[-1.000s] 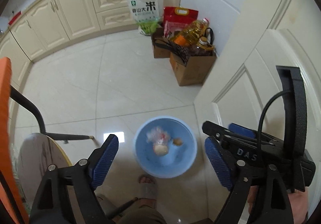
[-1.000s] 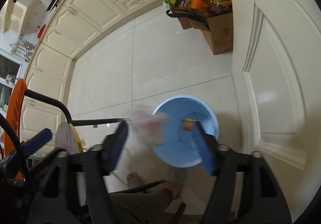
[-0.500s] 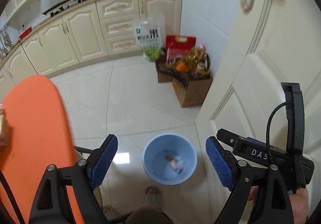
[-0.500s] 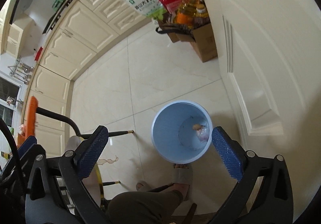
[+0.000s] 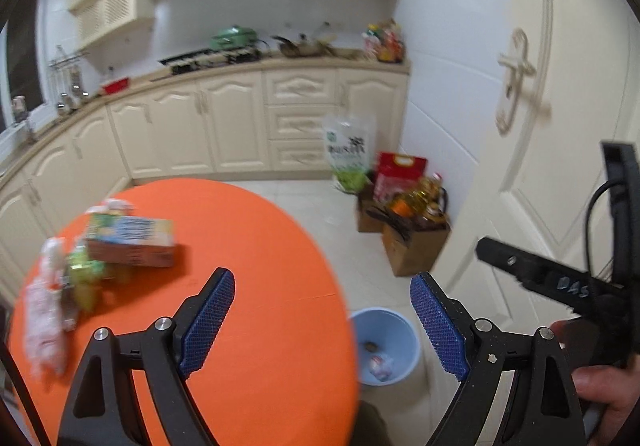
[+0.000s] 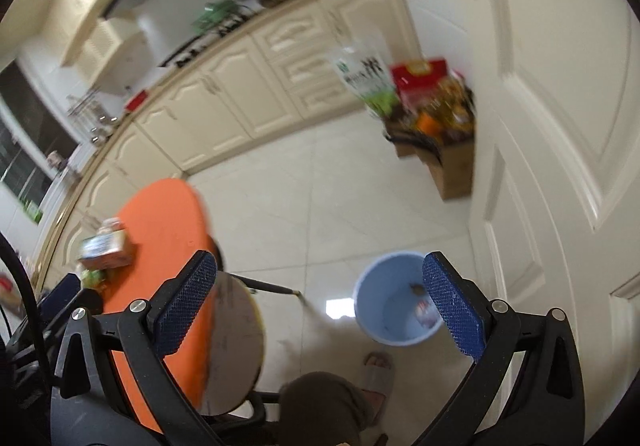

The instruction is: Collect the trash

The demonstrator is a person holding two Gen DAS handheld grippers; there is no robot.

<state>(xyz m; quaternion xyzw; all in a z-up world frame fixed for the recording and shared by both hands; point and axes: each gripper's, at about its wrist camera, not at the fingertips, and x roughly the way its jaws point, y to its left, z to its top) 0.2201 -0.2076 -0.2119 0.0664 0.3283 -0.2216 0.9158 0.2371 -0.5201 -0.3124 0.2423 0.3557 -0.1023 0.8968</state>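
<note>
A light blue bin stands on the floor by the white door, with a wrapper and a brown scrap inside; it also shows in the right wrist view. My left gripper is open and empty above the edge of the round orange table. On the table's left side lie a carton, green packets and a pink-white wrapper. My right gripper is open and empty above the floor, its right finger in front of the bin. The carton shows on the table's far side.
A round stool stands beside the orange table. My sandalled foot is by the bin. A cardboard box with bottles and bags sits by the door. Cream cabinets line the far wall.
Both grippers have lifted and tilted up from over the bin. The orange table and its trash have come into the left view. The wrapper dropped from the right gripper now lies in the bin.
</note>
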